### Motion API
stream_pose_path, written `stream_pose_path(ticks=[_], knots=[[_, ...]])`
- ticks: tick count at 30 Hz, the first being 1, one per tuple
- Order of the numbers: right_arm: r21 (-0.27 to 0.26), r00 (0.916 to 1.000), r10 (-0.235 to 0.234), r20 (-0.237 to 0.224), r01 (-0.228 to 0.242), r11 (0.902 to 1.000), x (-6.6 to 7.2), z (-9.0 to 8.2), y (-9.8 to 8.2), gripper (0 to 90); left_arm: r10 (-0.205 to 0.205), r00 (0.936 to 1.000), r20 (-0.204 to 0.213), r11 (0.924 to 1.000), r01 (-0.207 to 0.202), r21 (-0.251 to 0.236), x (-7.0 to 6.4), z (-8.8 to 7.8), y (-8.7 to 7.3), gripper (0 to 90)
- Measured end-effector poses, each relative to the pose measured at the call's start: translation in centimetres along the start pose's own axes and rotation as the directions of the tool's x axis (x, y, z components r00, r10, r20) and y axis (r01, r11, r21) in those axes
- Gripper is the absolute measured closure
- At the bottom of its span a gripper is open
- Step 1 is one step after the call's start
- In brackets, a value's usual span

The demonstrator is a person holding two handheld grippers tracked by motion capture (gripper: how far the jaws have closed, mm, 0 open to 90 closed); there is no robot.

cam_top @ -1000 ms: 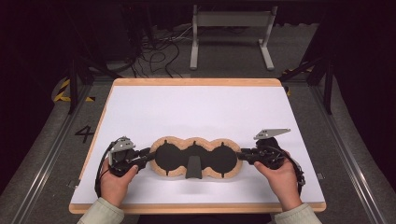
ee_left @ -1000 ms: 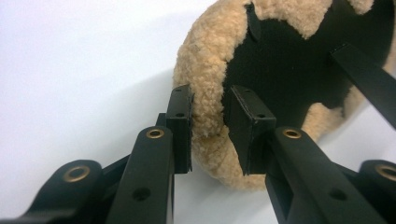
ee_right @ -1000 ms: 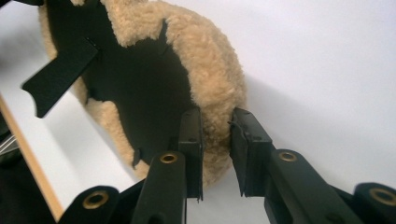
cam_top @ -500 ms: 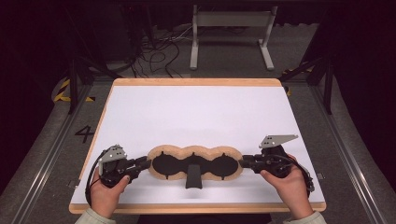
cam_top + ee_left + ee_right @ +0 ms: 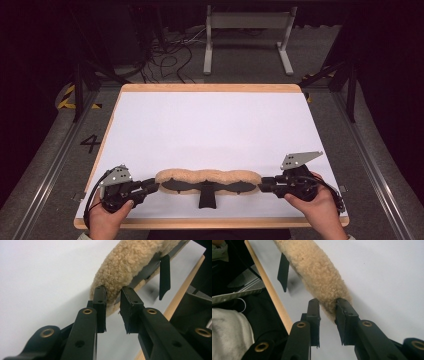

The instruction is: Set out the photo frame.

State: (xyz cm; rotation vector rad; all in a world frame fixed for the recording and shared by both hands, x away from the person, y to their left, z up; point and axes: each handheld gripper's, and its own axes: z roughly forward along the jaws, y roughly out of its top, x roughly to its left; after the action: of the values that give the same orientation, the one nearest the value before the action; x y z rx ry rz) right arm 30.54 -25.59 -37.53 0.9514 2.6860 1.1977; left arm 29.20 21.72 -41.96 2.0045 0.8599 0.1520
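Since the earlier frames the fleecy pad [image 5: 207, 176] has been tipped up from lying flat onto its edge, and both hands have drawn nearer the table's [image 5: 210, 125] front edge. The left gripper [image 5: 150, 186] is pinching the pad's left end [image 5: 117, 277] between its jaws, and the right gripper [image 5: 265, 185] is clamping the right end [image 5: 322, 280]. A black strap [image 5: 206, 196] is hanging from the pad's middle

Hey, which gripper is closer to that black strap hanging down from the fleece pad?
Roughly equal; I can't pick one. The left gripper clamps the fleece pad's left end, the right gripper its right end, and the black strap hangs midway between them.
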Motion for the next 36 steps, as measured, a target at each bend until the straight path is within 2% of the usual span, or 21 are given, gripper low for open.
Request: stream_pose_path(ticks=[5, 6, 9, 12, 16, 21, 24, 29, 35, 36], knots=[[0.013, 0.9998, -0.010, -0.019, 0.010, 0.9999, 0.2, -0.2, -0.2, 73.6, -0.002, 0.9999, 0.011, 0.9999, 0.002, 0.012, -0.2, -0.2, -0.3, 74.8], [0.016, 0.9997, -0.012, -0.019, 0.012, 0.9998, 0.3, -0.2, -0.2, 73.6, 0.012, 0.9998, 0.013, 0.9999, -0.012, 0.010, -0.1, -0.2, -0.3, 74.7], [0.021, 0.9995, -0.019, -0.025, 0.019, 0.9996, 0.5, -0.2, -0.3, 71.9, -0.004, 0.9997, 0.023, 0.9999, 0.004, 0.016, -0.4, -0.3, -0.5, 74.4], [0.023, 0.9992, -0.013, -0.038, 0.014, 0.9997, 0.6, -0.3, -0.5, 70.3, 0.030, 0.9995, 0.010, 0.9994, -0.031, 0.017, -0.3, -0.3, -0.5, 73.9], [0.028, 0.9989, -0.013, -0.046, 0.014, 0.9995, 0.6, -0.3, -0.6, 70.5, 0.040, 0.9991, 0.011, 0.9989, -0.040, 0.026, -0.4, -0.4, -0.5, 73.9], [0.044, 0.9987, -0.025, -0.045, 0.027, 0.9987, 0.8, -0.3, -0.6, 71.4, 0.022, 0.9992, 0.034, 0.9988, -0.023, 0.042, -0.4, -0.5, -0.5, 70.9], [0.052, 0.9984, -0.030, -0.048, 0.032, 0.9981, 0.9, -0.4, -0.6, 71.4, 0.044, 0.9987, 0.027, 0.9979, -0.045, 0.048, -0.4, -0.6, -0.6, 70.2], [0.056, 0.9984, -0.040, -0.040, 0.042, 0.9975, 0.9, -0.4, -0.6, 70.1, 0.042, 0.9987, 0.031, 0.9981, -0.043, 0.044, -0.1, -1.6, -1.2, 70.5], [0.067, 0.9980, -0.059, -0.021, 0.061, 0.9959, 0.9, -0.6, -0.6, 70.2, 0.024, 0.9992, -0.033, 0.9997, -0.024, -0.002, 0.3, -2.2, -1.2, 69.7], [0.071, 0.9981, -0.058, -0.018, 0.060, 0.9957, 0.9, -0.7, -0.7, 71.4, 0.005, 0.9990, -0.044, 0.9999, -0.006, -0.013, 0.3, -2.2, -1.3, 67.9]])
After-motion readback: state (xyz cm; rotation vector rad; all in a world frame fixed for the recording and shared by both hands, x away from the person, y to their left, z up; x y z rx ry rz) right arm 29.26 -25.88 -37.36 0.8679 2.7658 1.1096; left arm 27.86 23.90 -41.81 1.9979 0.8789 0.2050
